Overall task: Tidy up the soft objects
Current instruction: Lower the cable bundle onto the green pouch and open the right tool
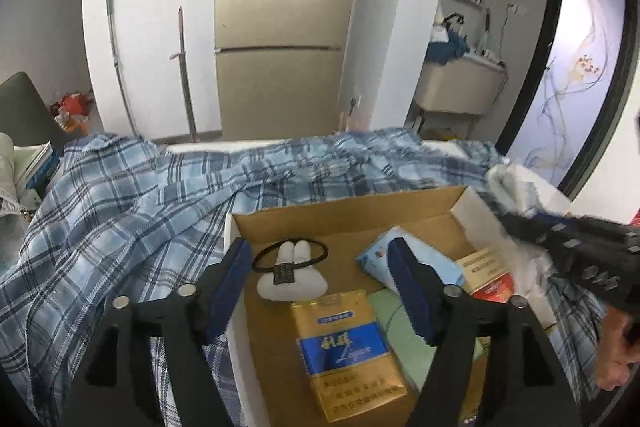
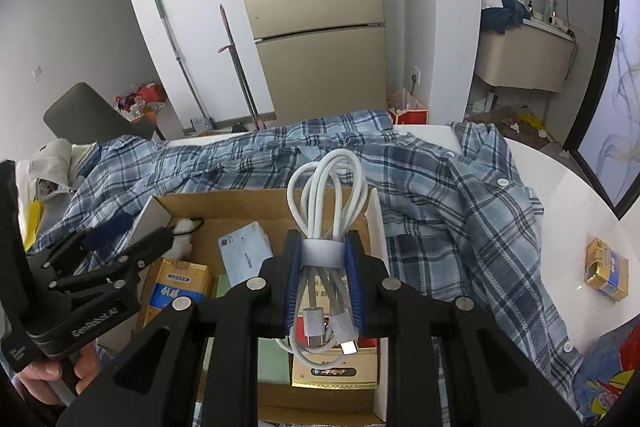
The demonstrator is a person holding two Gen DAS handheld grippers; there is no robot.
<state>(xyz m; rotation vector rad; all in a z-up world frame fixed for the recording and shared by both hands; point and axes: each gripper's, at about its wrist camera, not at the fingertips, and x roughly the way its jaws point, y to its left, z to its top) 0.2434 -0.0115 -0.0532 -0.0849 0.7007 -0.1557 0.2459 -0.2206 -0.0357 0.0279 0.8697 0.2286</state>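
Note:
A cardboard box (image 1: pixel 344 215) sits on a blue plaid shirt (image 1: pixel 132 195). In it lie a white plush with a black hair tie (image 1: pixel 290 277), a blue tissue pack (image 1: pixel 378 257) and a yellow-blue cigarette pack (image 1: pixel 348 351). My left gripper (image 1: pixel 320 279) is open and empty over the box's left part. My right gripper (image 2: pixel 322 263) is shut on a coiled white cable (image 2: pixel 326 195), held above the box (image 2: pixel 224 203) at its right side. The cable also shows blurred in the left wrist view (image 1: pixel 512 187). The shirt (image 2: pixel 452 203) spreads right of the box.
A second cigarette pack (image 2: pixel 606 269) lies on the white table (image 2: pixel 568 179) at the right. A colourful bag (image 2: pixel 612 375) sits at the bottom right. A grey chair (image 2: pixel 86 115) and clutter stand at the left. A fridge (image 2: pixel 316 15) and mops stand behind.

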